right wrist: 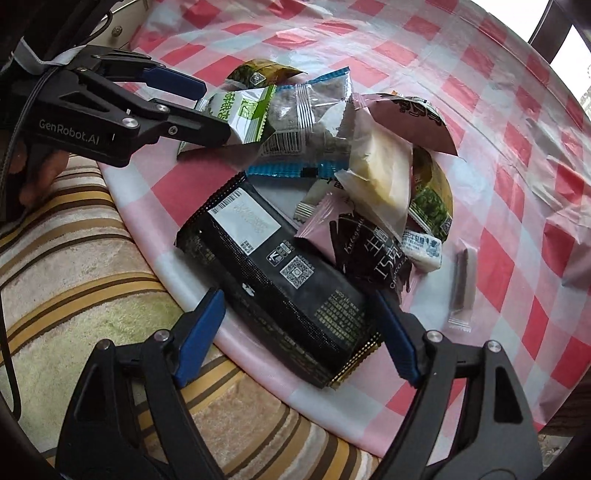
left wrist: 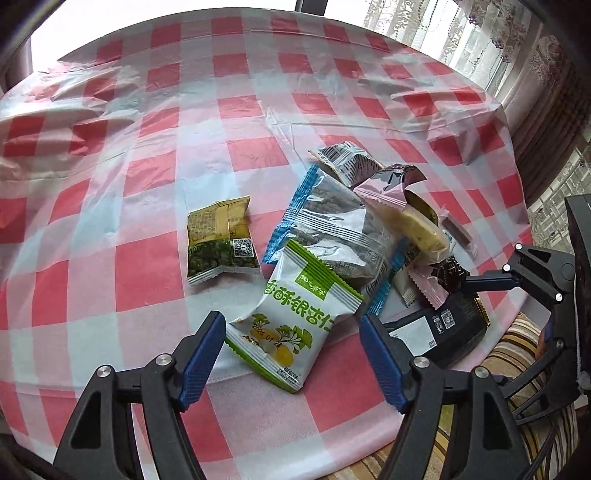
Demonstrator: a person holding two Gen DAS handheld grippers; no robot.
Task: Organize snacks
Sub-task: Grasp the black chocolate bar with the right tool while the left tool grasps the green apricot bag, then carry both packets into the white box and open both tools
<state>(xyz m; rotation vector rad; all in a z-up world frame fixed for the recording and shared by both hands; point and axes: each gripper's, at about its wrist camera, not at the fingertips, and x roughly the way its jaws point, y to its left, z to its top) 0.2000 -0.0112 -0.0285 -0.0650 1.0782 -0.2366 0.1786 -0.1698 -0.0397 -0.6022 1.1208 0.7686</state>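
A heap of snack packets lies near the edge of a round table with a red-and-white checked cloth (left wrist: pixel 258 103). My left gripper (left wrist: pixel 291 350) is open around a white-and-green packet (left wrist: pixel 295 321) that rests on the cloth. A yellow-green packet (left wrist: pixel 221 240) lies alone to its left. My right gripper (right wrist: pixel 299 332) is open on either side of a long black packet (right wrist: pixel 280 280) at the table's edge. Behind that lie a pink chocolate packet (right wrist: pixel 365 243), a yellow cake in clear wrap (right wrist: pixel 380 173) and a blue-edged clear packet (right wrist: pixel 306 122).
A thin wrapped stick (right wrist: pixel 463 284) lies apart on the cloth to the right of the heap. A striped cushion (right wrist: pixel 74 277) sits below the table's edge. Lace curtains (left wrist: pixel 461 33) hang behind the table. A hand (right wrist: pixel 40 173) holds the left gripper.
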